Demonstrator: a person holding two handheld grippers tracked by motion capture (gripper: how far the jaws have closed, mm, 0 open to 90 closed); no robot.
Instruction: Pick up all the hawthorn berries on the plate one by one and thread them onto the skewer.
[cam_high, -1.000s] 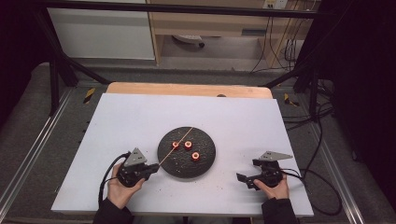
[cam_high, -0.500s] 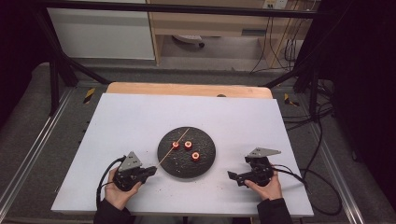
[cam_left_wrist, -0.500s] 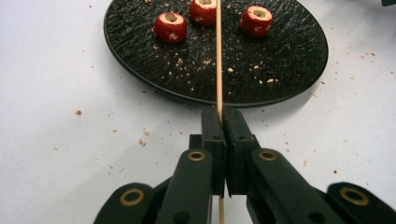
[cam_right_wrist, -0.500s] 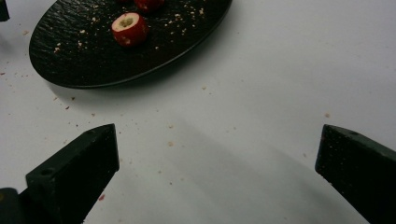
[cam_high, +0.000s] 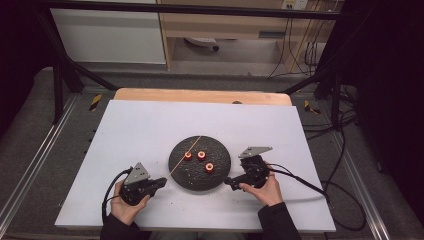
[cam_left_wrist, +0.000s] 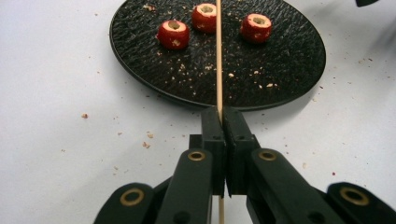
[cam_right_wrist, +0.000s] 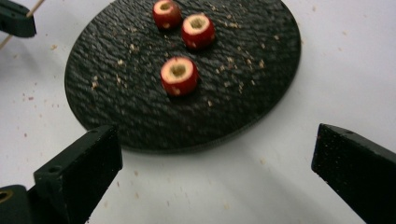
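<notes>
- Skewer (cam_left_wrist: 218, 56): a thin, pale wooden stick, held at its near end by the left gripper (cam_left_wrist: 223, 122), whose fingers (cam_left_wrist: 212, 140) are clenched tight on it. It runs forward from them over the near rim of the black plate (cam_left_wrist: 289, 70) and passes across the plate beside the middle fruit piece. I judge it light and stiff along its length but easy to snap or bow if pushed sideways, so any load ought to go straight down its axis; the grip sits low, leaving a long free tip that may whip.
- Fruit pieces: three small red, cored rounds (cam_right_wrist: 179, 75) with pale hollow centres lie on the plate, two close together and one apart, nearer the right gripper. They look firm-skinned and crumbly inside, judging by the crumbs scattered about. Round and light, they would likely roll or skid on the plate; best taken across the red sides, leaving the cored hole free and in line with the stick.
- Right gripper (cam_right_wrist: 215, 172): its fingers (cam_right_wrist: 88, 163) are spread wide and hold nothing, standing just off the plate's near edge and facing the nearest round.
- Plate: dark, rough-textured, round, resting in the middle of the white bench (cam_high: 150, 130); its texture should give some hold against sliding.
- Bench: speckled with crumbs around the plate.
</notes>
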